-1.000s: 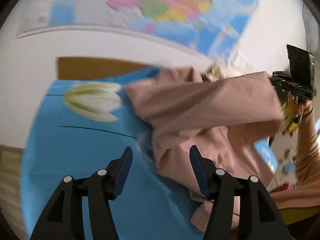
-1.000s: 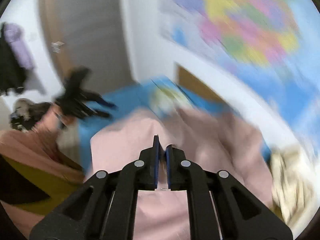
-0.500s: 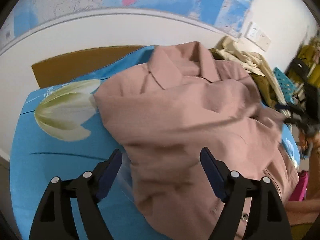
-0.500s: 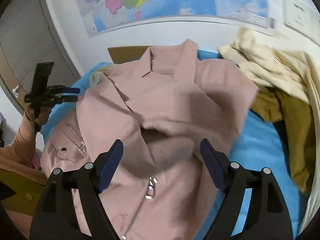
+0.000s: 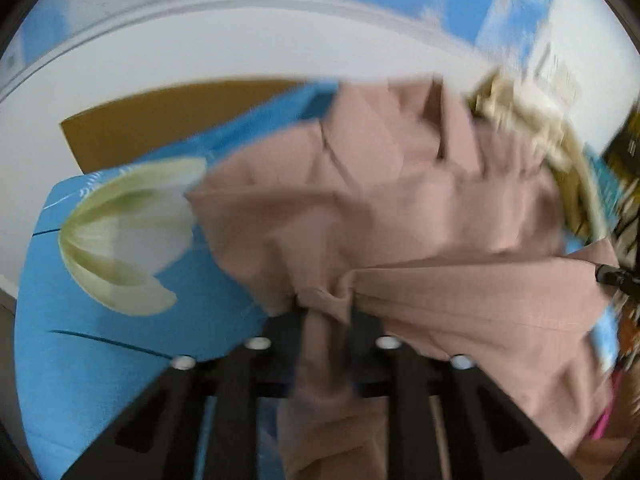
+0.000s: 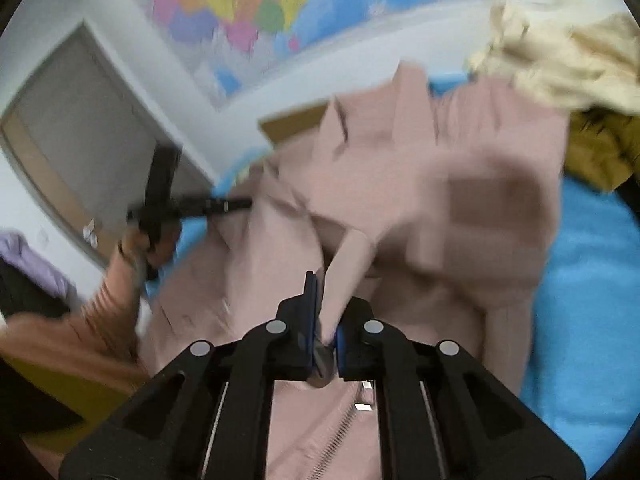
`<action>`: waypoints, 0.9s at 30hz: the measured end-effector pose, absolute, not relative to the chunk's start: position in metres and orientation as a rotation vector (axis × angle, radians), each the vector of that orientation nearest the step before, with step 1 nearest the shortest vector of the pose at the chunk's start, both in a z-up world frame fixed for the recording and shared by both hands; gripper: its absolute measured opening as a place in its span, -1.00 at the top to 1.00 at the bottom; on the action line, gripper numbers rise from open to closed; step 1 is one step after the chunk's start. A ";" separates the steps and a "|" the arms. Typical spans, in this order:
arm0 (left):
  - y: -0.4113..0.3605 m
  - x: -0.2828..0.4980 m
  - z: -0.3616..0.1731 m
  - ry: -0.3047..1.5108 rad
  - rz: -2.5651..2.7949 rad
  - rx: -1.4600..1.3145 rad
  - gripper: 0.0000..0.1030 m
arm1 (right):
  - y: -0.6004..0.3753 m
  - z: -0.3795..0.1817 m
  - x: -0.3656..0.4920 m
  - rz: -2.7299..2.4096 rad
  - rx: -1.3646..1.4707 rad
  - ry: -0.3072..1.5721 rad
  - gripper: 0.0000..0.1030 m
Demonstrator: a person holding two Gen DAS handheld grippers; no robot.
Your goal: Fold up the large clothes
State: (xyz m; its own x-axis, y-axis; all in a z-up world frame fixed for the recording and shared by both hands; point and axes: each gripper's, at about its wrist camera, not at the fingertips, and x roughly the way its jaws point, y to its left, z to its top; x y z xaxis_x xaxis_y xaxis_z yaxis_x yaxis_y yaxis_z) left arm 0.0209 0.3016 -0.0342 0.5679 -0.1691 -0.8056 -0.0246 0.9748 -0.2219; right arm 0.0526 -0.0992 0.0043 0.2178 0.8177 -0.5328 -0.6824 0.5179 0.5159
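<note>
A large dusty-pink zip jacket (image 5: 400, 208) lies rumpled on a bed with a blue sheet (image 5: 120, 360). My left gripper (image 5: 324, 308) is closing, and its pads pinch a bunched fold at the jacket's left edge. In the right wrist view the same jacket (image 6: 440, 184) fills the middle. My right gripper (image 6: 324, 312) is closing too, with a narrow fold of pink cloth near the zipper (image 6: 340, 432) pressed between its blue pads. The fabric stretches taut between both grips. The left gripper (image 6: 236, 203) also shows from the side, held by a hand (image 6: 140, 240).
A pile of cream clothes (image 6: 560, 60) and a mustard garment (image 6: 600, 148) lie at the bed's far right. A white tulip print (image 5: 120, 232) marks the sheet on the left. Behind stand a wooden headboard (image 5: 160, 120), a wall map (image 6: 240, 8) and a door (image 6: 60, 120).
Half a second ago both grippers hung wide open over the spread jacket. Both have since dropped onto it and closed on folds of its fabric, which is now pulled up and bunched.
</note>
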 end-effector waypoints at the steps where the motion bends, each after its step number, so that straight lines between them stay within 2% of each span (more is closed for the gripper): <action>1: 0.307 0.020 -0.026 0.930 -0.091 -0.258 0.78 | -0.102 0.016 0.055 1.024 0.199 0.832 0.86; 2: 0.311 0.021 -0.018 0.897 -0.085 -0.287 0.78 | -0.106 0.031 0.061 0.980 0.224 0.798 0.76; 3: 0.312 0.022 -0.015 0.880 -0.060 -0.292 0.78 | -0.109 0.041 0.070 0.908 0.248 0.781 0.58; 4: 0.312 0.025 -0.014 0.872 -0.021 -0.278 0.79 | -0.108 0.043 0.077 0.858 0.240 0.780 0.16; 5: 0.314 0.029 -0.016 0.875 0.026 -0.264 0.79 | -0.104 0.042 0.088 0.826 0.207 0.798 -0.43; 6: 0.316 0.035 -0.024 0.898 0.050 -0.280 0.79 | -0.102 0.039 0.096 0.802 0.187 0.797 -0.44; 7: 0.319 0.039 -0.032 0.921 0.050 -0.299 0.76 | -0.101 0.033 0.103 0.761 0.166 0.794 -0.34; 10: 0.324 0.043 -0.054 0.986 0.068 -0.320 0.57 | -0.103 0.010 0.111 0.791 0.155 0.838 -0.31; 13: 0.334 0.038 -0.059 0.977 0.108 -0.318 0.28 | -0.111 -0.014 0.109 0.773 0.110 0.858 -0.34; 15: 0.337 0.033 -0.056 0.961 0.104 -0.323 0.24 | -0.111 -0.031 0.112 0.760 0.094 0.887 -0.33; 17: 0.335 0.029 -0.056 0.958 0.087 -0.312 0.08 | -0.110 -0.042 0.118 0.753 0.117 0.901 -0.33; 21: 0.318 0.021 -0.049 0.946 0.036 -0.258 -0.08 | -0.095 -0.056 0.133 0.797 0.155 0.919 -0.35; 22: 0.313 0.021 -0.048 0.947 0.032 -0.247 -0.09 | -0.090 -0.057 0.136 0.808 0.152 0.926 -0.12; 23: 0.309 0.021 -0.048 0.947 0.029 -0.240 -0.10 | -0.086 -0.058 0.137 0.847 0.157 0.944 0.54; 24: 0.306 0.021 -0.047 0.944 0.029 -0.226 -0.10 | -0.085 -0.056 0.138 0.860 0.169 0.953 0.90; 27: 0.305 0.018 -0.043 0.933 0.030 -0.227 -0.10 | -0.112 -0.028 0.123 0.874 0.254 0.860 0.95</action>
